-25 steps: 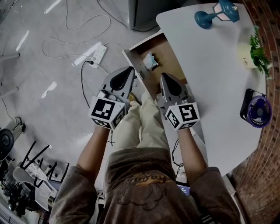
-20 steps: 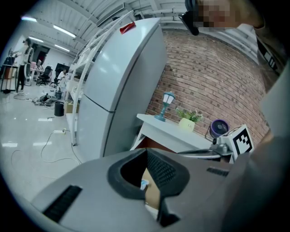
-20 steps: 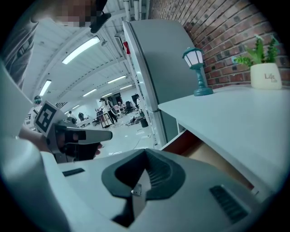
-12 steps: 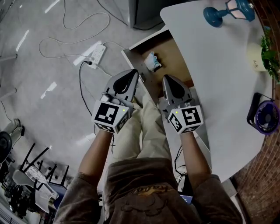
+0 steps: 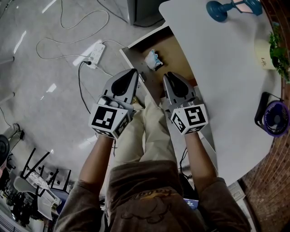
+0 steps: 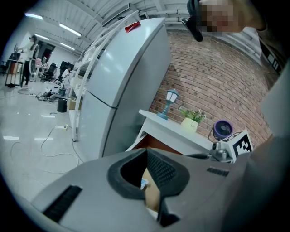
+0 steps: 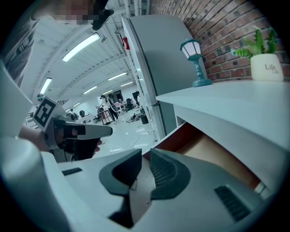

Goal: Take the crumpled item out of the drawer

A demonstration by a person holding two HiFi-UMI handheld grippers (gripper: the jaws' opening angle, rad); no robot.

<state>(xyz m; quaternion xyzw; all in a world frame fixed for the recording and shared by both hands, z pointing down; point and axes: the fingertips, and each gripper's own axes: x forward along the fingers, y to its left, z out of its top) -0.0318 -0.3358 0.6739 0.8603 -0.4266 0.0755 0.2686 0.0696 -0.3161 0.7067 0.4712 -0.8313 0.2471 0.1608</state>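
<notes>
a person stands over a pulled-out drawer with tongs in each hand. the left gripper (image 5: 133,71), at 11 o'clock from their knees, has its jaws closed tip to tip on nothing. the right gripper (image 5: 168,74), at 1 o'clock, has just been easing its jaws apart, and the narrow slit between them is empty. beyond both tips, at 12 o'clock, the crumpled item (image 5: 153,59) lies on the wooden floor of the drawer (image 5: 177,50), untouched. farther out, at 2 o'clock, the white desk (image 5: 217,72) carries a blue lamp (image 5: 223,8), a potted plant (image 5: 268,45) and a small fan (image 5: 273,118).
</notes>
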